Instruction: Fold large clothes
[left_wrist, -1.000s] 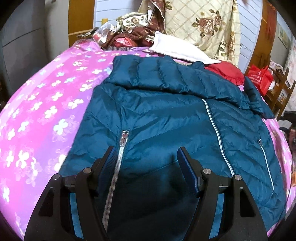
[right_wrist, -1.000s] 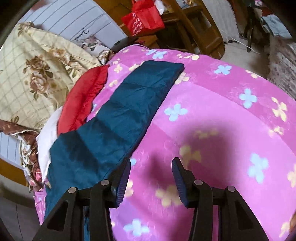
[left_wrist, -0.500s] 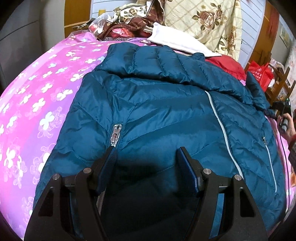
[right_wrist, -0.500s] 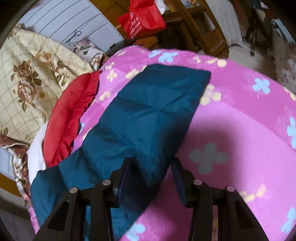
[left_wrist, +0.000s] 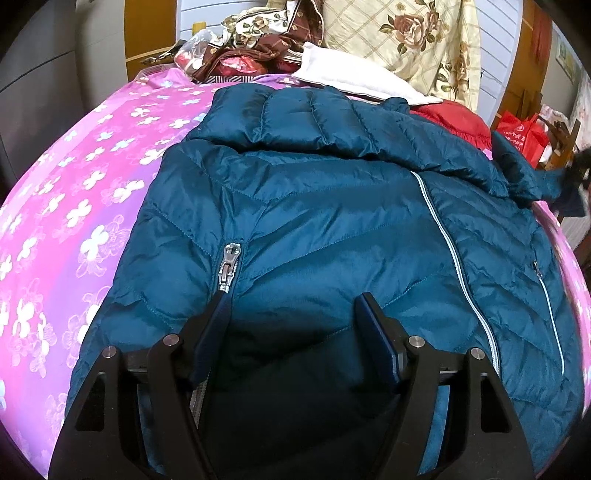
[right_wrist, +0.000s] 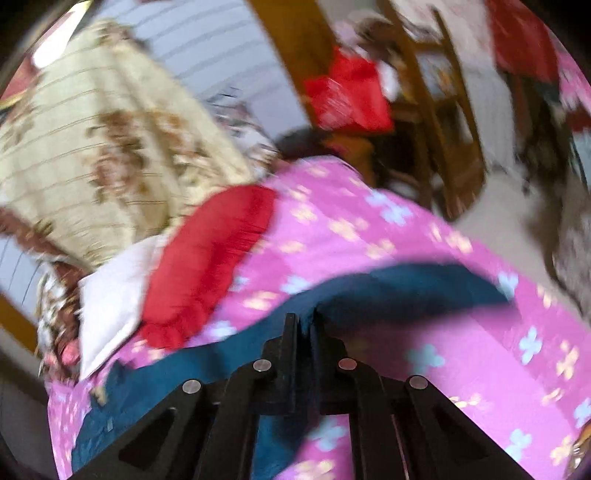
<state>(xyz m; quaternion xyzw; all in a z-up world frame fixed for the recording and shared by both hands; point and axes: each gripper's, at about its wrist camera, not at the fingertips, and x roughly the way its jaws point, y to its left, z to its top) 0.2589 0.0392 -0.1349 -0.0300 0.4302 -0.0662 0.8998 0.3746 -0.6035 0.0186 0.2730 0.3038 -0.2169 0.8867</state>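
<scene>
Left tongs hover open, opening further, over the teal jacket; right tongs pinch its sleeve.

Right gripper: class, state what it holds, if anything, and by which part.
The right gripper is shut on the teal jacket's sleeve, pinching its edge partway along; blur hides the exact spot. The left gripper holds nothing.

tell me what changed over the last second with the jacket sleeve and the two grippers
The right gripper slid over the teal jacket's sleeve, shut on it and lifted it off the pink bedspread; its view is now motion-blurred. The left gripper stayed open above the jacket body, having crept slightly forward. The pillows and red cushion lie as before.
</scene>
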